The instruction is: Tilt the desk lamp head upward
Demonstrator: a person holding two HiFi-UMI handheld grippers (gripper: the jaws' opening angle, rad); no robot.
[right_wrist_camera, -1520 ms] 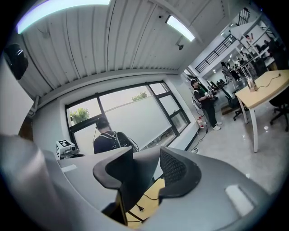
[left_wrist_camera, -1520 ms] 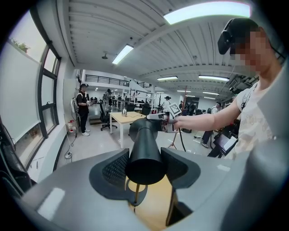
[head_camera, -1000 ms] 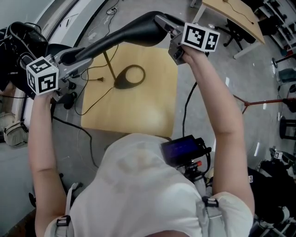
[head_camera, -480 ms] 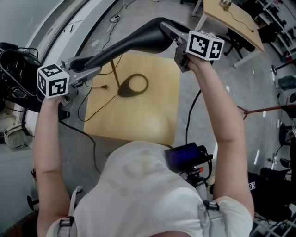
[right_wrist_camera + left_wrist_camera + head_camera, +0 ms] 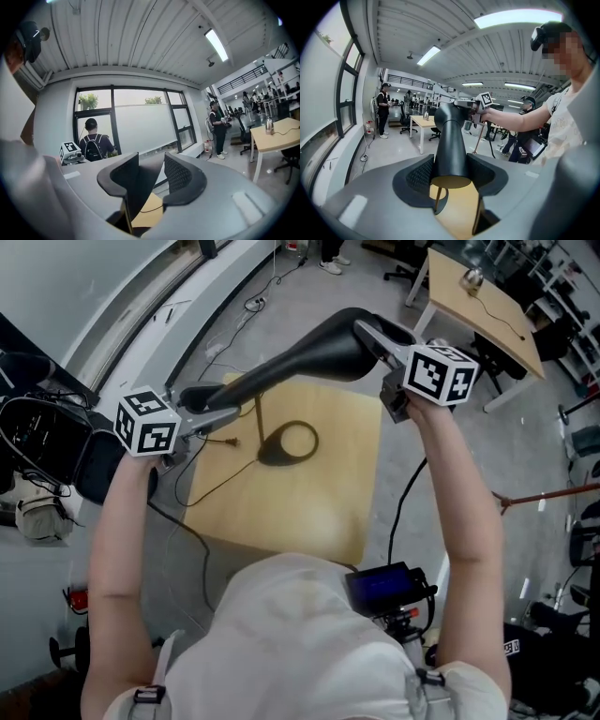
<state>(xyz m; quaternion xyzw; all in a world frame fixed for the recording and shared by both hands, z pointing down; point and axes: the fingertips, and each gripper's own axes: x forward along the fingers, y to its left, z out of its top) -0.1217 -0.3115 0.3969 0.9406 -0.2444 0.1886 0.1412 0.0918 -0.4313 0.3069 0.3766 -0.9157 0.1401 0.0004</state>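
The desk lamp's long black head [image 5: 291, 367] hangs above the square wooden table [image 5: 328, 502]. Its thin brass pole [image 5: 258, 423] runs down to a black ring base [image 5: 291, 442]. My left gripper [image 5: 220, 411] is shut on the head's narrow end; in the left gripper view the black tube [image 5: 450, 145] sits pinched between the ribbed pads of that gripper [image 5: 451, 171]. My right gripper [image 5: 377, 334] is shut on the head's wide end. In the right gripper view the dark shade wall [image 5: 143, 187] fills the gap of the right gripper [image 5: 151, 180].
A thin cable [image 5: 220, 479] trails from the lamp over the table's left edge. Black bags [image 5: 37, 427] lie on the floor at left. A second desk [image 5: 478, 296] stands at the back right. A black device [image 5: 389, 587] hangs at the person's chest. People [image 5: 383, 110] stand farther off.
Both grippers and the lamp head have drifted right and lower in the head view, and the head camera has shifted. Both grips on the lamp head look unchanged.
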